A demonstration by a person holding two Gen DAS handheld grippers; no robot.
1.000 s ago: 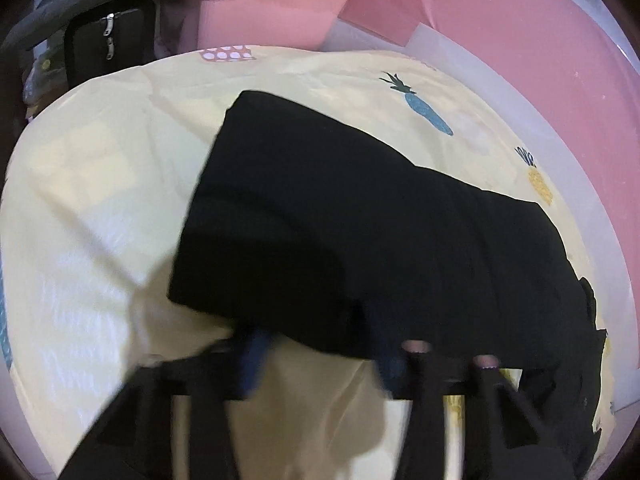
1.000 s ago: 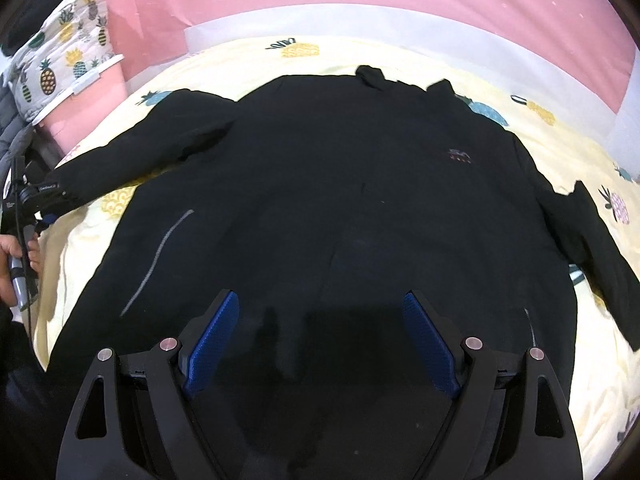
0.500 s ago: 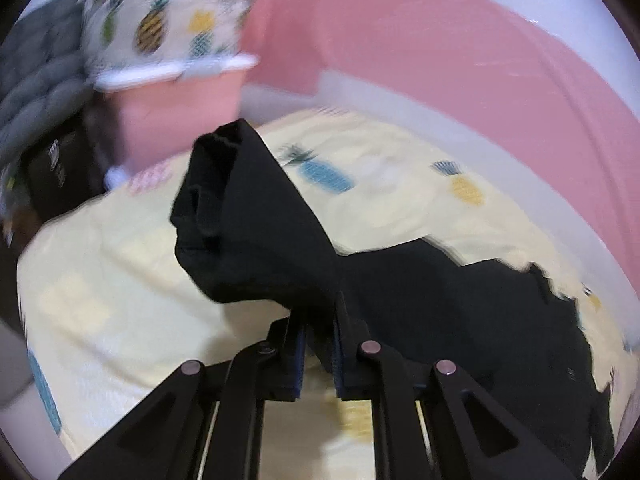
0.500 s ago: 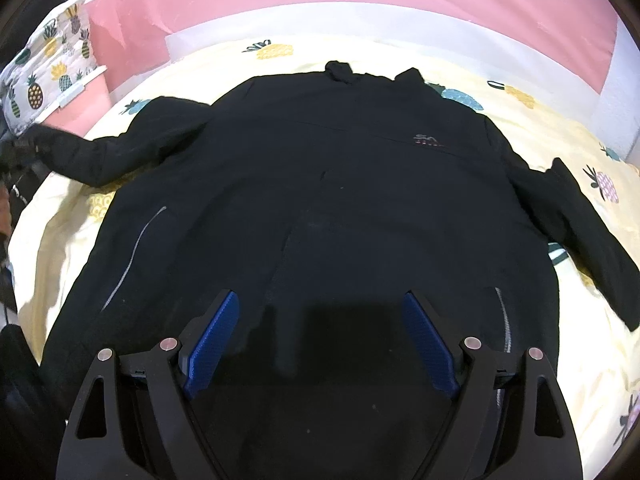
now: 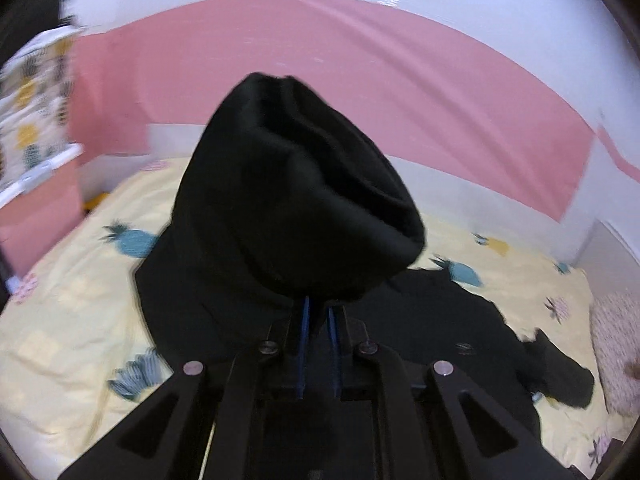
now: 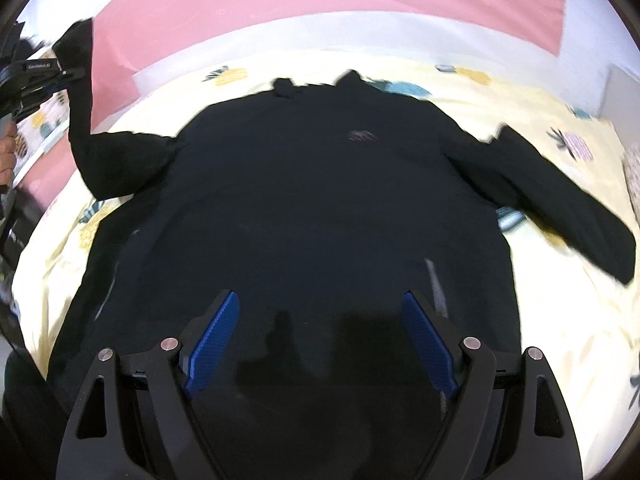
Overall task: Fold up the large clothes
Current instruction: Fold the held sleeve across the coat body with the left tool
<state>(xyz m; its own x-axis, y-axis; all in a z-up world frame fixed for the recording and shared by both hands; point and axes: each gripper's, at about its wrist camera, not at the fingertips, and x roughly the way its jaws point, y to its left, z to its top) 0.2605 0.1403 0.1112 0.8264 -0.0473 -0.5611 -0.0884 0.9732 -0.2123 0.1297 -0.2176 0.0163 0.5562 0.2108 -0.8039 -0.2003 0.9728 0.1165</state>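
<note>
A large black jacket (image 6: 320,200) is laid front-up on a bed covered by a pale yellow sheet (image 6: 560,320) printed with pineapples. Its collar is turned toward the pink wall (image 6: 320,0), and its hem lies nearest the right wrist camera. The sleeve (image 6: 560,204) on the right of that view is stretched out flat across the sheet, angled away from the body of the jacket.

The other sleeve (image 5: 296,200) is lifted off the bed. Its cuff end is pinched by the left gripper (image 5: 318,320), whose blue pads are pressed together on the cloth, and the open cuff hangs bunched just ahead of the fingers, in front of the pink wall. In the right wrist view the same sleeve is seen rising from the shoulder to the left gripper (image 6: 60,76) at the far left edge, where part of a hand (image 6: 8,156) is also visible.

The right gripper (image 6: 320,336) is held above the lower part of the jacket with its blue pads (image 6: 214,344) spread wide; nothing is held between them. Whether the cloth is touched by it cannot be told.

A pink box (image 5: 36,216) with a pineapple-print cloth on it stands at the left side of the bed.
</note>
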